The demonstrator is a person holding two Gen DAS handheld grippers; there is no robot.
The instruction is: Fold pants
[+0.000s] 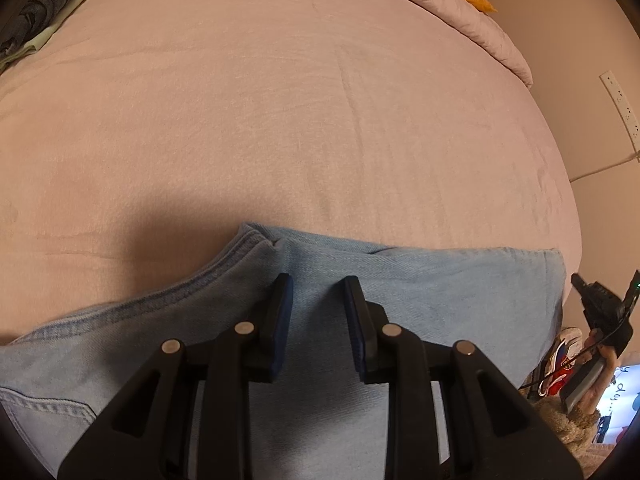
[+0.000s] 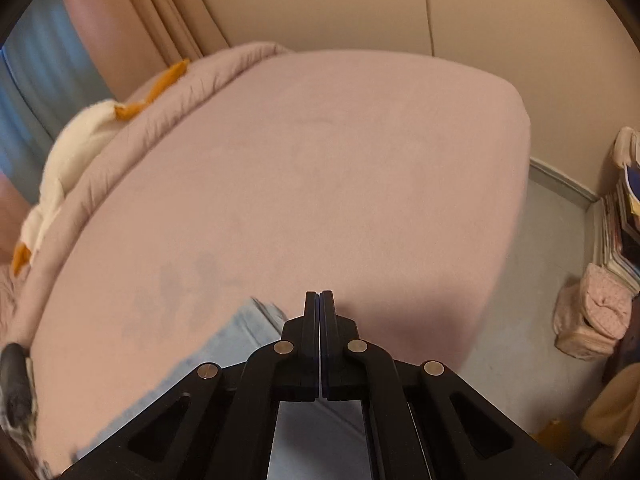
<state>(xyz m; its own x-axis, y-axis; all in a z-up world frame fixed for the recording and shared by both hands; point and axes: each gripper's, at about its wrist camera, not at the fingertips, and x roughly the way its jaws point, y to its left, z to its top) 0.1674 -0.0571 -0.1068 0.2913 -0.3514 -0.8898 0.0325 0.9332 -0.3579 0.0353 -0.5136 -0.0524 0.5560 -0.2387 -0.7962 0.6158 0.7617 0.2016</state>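
1. Left wrist view: the pants [image 1: 420, 292], light blue denim, lie across the lower part of the frame on the pink bed sheet [image 1: 280, 120], with a thick folded edge running from lower left up to centre. This suggests at least one fold is already made.
2. Same view: the left gripper [image 1: 318, 292] hangs over the denim at lower centre, its jaws a narrow gap apart with bare cloth showing between them. No fold of fabric is pinched, so it looks parked over the stack rather than gripping.
3. Same view: at the right edge the other hand-held gripper shows only in part, beyond the end of the pants.
4. Right wrist view: the right gripper [image 2: 320, 296] sits at lower centre with its pads pressed flat together and nothing between them.
5. Same view: a corner of the pants [image 2: 240, 336] lies at lower left, just beside the closed fingers and mostly under the tool's frame. The empty closed grip points past it, probably clear of the fabric.
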